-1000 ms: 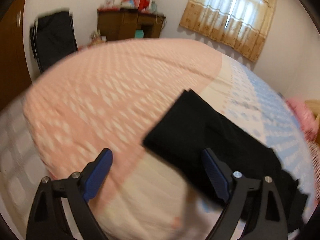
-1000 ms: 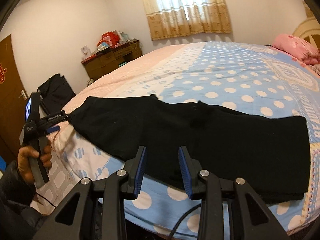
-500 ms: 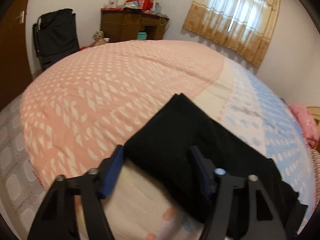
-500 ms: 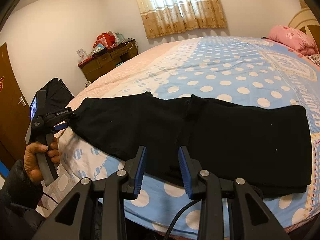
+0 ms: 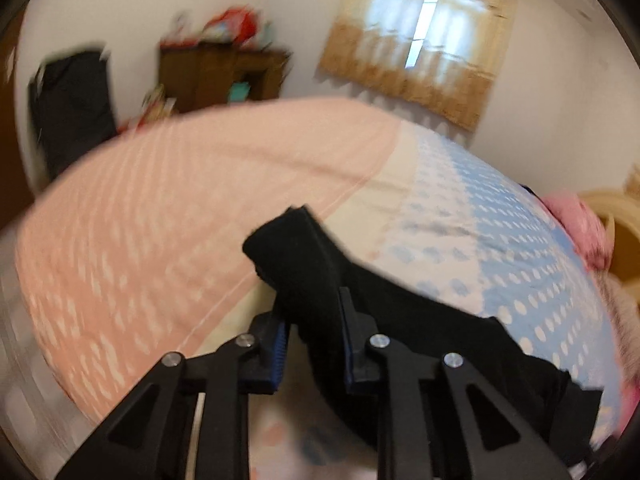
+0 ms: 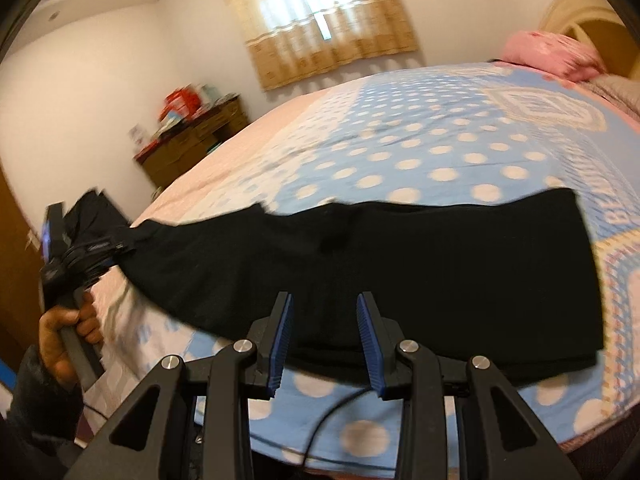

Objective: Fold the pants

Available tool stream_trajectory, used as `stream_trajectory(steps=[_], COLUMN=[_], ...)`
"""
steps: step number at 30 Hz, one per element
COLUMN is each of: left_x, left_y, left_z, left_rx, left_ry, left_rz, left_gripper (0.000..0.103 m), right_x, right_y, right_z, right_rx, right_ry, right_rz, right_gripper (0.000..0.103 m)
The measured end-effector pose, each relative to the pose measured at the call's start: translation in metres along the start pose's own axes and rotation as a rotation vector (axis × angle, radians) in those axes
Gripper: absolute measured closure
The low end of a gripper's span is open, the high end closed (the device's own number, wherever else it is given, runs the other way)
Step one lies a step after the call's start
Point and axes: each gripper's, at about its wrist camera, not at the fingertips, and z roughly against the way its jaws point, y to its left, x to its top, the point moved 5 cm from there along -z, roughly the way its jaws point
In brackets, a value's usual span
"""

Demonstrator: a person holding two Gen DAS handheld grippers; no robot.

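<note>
The bed (image 6: 460, 152) filled most of both views, its cover soft and slightly rumpled: a pale pink section with small white flecks at the foot end, a cream band beside it, then light blue cloth with large white dots running toward the head. At the head of the bed lay a pink pillow (image 6: 552, 50) against a rounded cream headboard (image 6: 580, 12). Beyond the bed's far side hung a tan, patterned curtain (image 6: 320, 20) with daylight coming through it, set in a plain white wall. Past the foot of the bed stood a dark wooden desk (image 6: 196, 144) piled with red and white clutter, blurred in both views. The pants (image 6: 400, 272), black, matte and knit-looking, lay lengthwise along the near edge of the bed, flat and roughly rectangular at the end toward the head, narrowing toward the foot. The left gripper (image 5: 312, 332) had its jaws clenched on the narrow end of the pants, which rose off the bed in a bunched fold; in the right wrist view the left hand (image 6: 66, 332) gripped its handle beside the foot corner of the bed. The right gripper (image 6: 324, 336) hovered at the near edge of the bed over the middle of the pants, jaws released with a gap between the ribbed blue pads (image 6: 366, 332).
</note>
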Motion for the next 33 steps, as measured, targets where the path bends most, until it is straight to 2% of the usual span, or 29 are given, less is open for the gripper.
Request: stream_trajectory(steps=[3,5,9,13,15,18,20,23,28,29,30,31,32,33], left_x=[0.009,0.011,-0.002,-0.037,-0.056,-0.091,-0.112,-0.143,-0.172,-0.174,-0.177,-0.183,-0.187,-0.190], left_y=[-0.042,-0.078,-0.156,-0.232,-0.261,-0.297,-0.306,-0.320,-0.332,-0.333,-0.334,-0.337,-0.336,-0.333], left_z=[0.020,0.034,0.061,0.080,0.082,0.075,0.075,0.071,0.069,0.067,0.066,0.062,0.060,0.058], left_rx=[-0.055,-0.121,-0.310,-0.501,-0.558,-0.625,-0.644,-0.630,-0.632,-0.630,-0.630,-0.631,-0.642,-0.657], left_ry=[-0.078,-0.119,-0.162,-0.149,-0.131,-0.057,-0.025,-0.005,0.028,0.038,0.055,0.086,0.115,0.153], left_rz=[-0.134,-0.224,-0.387,-0.518,-0.571,-0.648,-0.702,-0.805,-0.879,-0.891,-0.903,-0.926,-0.946,-0.974], left_gripper=[0.081,0.081,0.081,0.081,0.081,0.081,0.081,0.081,0.081,0.080,0.078,0.074,0.065,0.046], right_x=[0.004,0.006,0.008,0.009,0.009,0.012,0.016,0.023,0.048,0.051,0.052,0.051,0.048,0.043], right_y=[-0.026,-0.043,-0.079,-0.102,-0.108,-0.117,-0.119,-0.120,-0.125,-0.127,-0.129,-0.133,-0.137,-0.142], right_z=[0.014,0.024,0.046,0.064,0.072,0.089,0.099,0.130,0.178,0.180,0.177,0.168,0.158,0.145], right_rx=[-0.052,-0.093,-0.153,-0.171,-0.179,-0.209,-0.232,-0.277,-0.328,-0.306,-0.265,-0.207,-0.153,-0.078], right_ry=[-0.028,-0.042,-0.077,-0.107,-0.117,-0.131,-0.140,-0.142,-0.223,-0.233,-0.225,-0.198,-0.171,-0.143], right_rz=[-0.054,-0.074,-0.139,-0.190,-0.198,-0.196,-0.181,-0.127,-0.109,-0.118,-0.130,-0.159,-0.199,-0.255], right_gripper=[0.068,0.068,0.068,0.068,0.068,0.068,0.068,0.068,0.068,0.063,0.055,0.055,0.055,0.055])
